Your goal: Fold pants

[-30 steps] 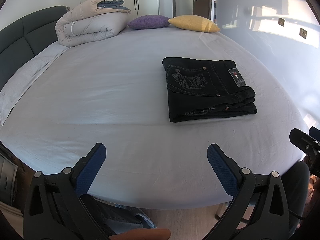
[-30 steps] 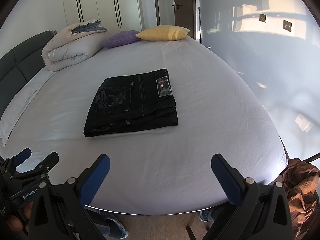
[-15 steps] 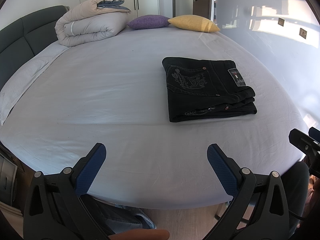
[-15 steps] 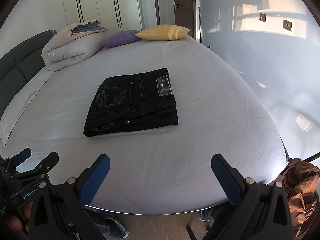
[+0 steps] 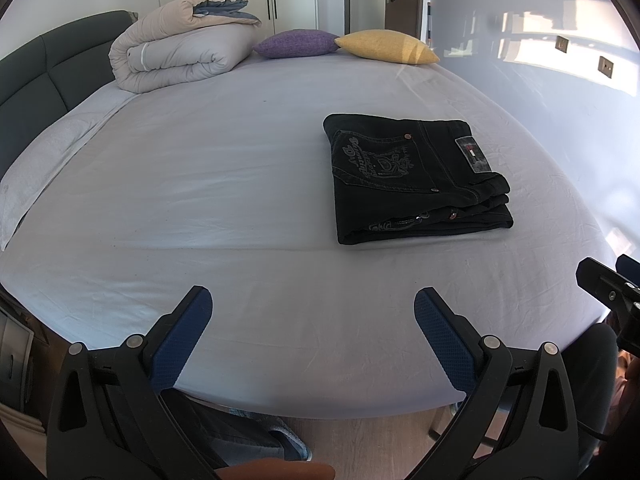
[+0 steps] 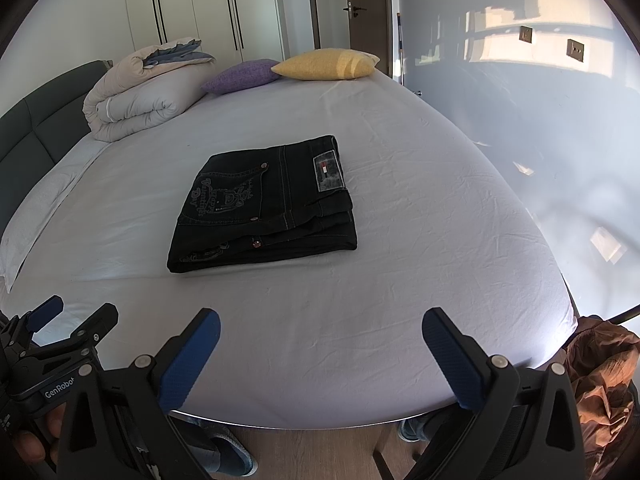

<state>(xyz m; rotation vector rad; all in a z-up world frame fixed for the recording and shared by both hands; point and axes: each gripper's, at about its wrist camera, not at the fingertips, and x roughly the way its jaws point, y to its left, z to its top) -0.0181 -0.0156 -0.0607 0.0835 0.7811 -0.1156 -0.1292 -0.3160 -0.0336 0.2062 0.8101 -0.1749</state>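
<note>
Room: bedroom; wardrobe doors and a dark door at the far wall, sun patches on the right wall.
Surface: bed [image 5: 208,184] with a pale sheet, smooth with faint creases, dark headboard far left.
Pants: black pants [image 6: 264,204] lie folded into a compact rectangle, back pocket and label patch up, right of centre in the left view, centre in the right view.
Left gripper: left gripper [image 5: 312,312] hovers at the near bed edge, jaws wide apart, holding nothing, well apart from the pants.
Right gripper: right gripper [image 6: 320,336] likewise at the near edge, fingers spread, empty.
Progress: fold looks finished, by my reading.
Risk: layers at the near right corner sit slightly stepped; a careless nudge or a one-sided pinch could slide the top layer and undo the stack.
Around: rolled duvet [image 5: 180,44] far left, purple cushion [image 5: 296,43] and yellow cushion [image 5: 386,46] at the far edge, brown garment [image 6: 600,376] off the near right corner.
Obstruction: nothing lies between grippers and pants.
</note>
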